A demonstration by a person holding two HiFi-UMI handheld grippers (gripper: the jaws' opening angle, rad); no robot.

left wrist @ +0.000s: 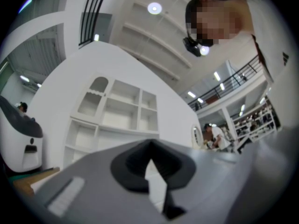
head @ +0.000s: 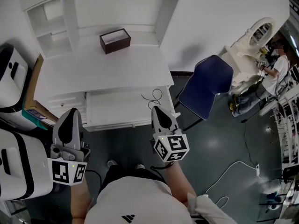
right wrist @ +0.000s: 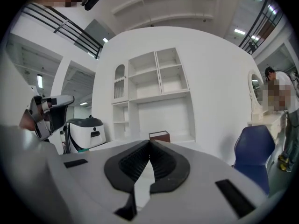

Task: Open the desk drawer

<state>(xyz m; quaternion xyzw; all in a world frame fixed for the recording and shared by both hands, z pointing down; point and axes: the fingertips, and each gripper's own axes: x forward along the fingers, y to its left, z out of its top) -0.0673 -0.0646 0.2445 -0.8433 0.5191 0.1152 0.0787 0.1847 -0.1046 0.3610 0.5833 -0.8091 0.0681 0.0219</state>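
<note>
The white desk (head: 100,71) has a wide drawer (head: 119,111) under its top, standing pulled out toward me, with a thin dark cable (head: 153,97) lying at its right end. A narrower bank of drawers (head: 65,101) sits to its left. My left gripper (head: 71,114) hovers near the drawer's front left corner, its jaws shut and empty, touching nothing. My right gripper (head: 158,110) hangs by the drawer's front right corner, also shut and empty. In the left gripper view the left gripper (left wrist: 150,144) points up toward the shelves. In the right gripper view the right gripper (right wrist: 150,143) faces the desk about level.
A brown open box (head: 115,40) stands on the desk below the white shelves (head: 51,22). A blue chair (head: 205,85) is to the right. White-and-black machines (head: 16,164) and a stack of flat boxes (head: 32,107) crowd the left. A white cable (head: 233,169) lies on the floor. A person (head: 275,69) stands far right.
</note>
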